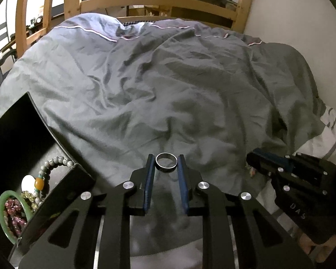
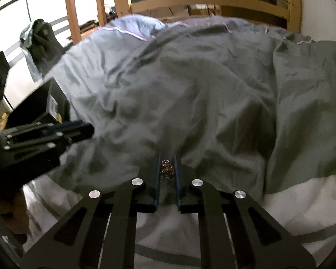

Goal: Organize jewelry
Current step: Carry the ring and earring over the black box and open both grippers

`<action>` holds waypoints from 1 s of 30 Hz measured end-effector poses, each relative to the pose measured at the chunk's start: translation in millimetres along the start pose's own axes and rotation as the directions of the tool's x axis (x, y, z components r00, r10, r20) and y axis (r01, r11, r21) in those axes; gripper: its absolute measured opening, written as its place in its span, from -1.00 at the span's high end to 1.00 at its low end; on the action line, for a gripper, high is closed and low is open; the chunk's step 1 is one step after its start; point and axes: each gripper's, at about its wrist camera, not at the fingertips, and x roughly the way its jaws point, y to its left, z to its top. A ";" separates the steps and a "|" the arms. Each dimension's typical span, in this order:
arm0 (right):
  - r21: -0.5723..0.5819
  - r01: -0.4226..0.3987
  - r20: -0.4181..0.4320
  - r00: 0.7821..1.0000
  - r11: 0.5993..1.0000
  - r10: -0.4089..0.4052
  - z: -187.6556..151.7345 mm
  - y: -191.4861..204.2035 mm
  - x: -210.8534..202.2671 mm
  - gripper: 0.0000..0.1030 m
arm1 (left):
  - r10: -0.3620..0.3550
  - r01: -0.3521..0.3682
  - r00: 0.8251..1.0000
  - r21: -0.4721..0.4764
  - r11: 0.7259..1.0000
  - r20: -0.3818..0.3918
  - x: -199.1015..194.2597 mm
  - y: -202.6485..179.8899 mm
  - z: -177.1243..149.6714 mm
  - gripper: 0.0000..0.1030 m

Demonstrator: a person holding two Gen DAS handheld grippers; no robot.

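Ring held, box off to the left

The left gripper point(image 1: 166, 164) pinches a silver ring point(image 1: 166, 163) above the grey duvet point(image 1: 168, 89); the black jewelry box point(image 1: 56, 192) sits lower left, nearer this gripper. The right gripper point(image 2: 167, 168) clamps a small beaded piece point(image 2: 166, 168).

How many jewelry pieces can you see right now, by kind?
Rings: 1, silver ring held in the left tongs.
Bangles: 1, green bangle in the black box.
Bead bracelets: at least 3 in the box; tangled, so uncertain.
Small clusters: 1, beaded piece in the right tongs.
Total: about 6.
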 end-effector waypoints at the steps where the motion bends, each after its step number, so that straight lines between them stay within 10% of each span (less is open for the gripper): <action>1: -0.001 -0.010 0.015 1.000 1.000 0.010 1.1 1.3 -2.7 0.78 | -0.001 0.001 1.000 0.003 1.000 0.004 -1.3 -1.1 0.7 0.61; 30: 0.039 -0.213 0.182 0.962 0.976 0.203 35.1 10.5 -58.3 0.78 | 0.004 0.001 0.995 -0.049 0.999 0.101 -75.6 6.6 13.8 0.61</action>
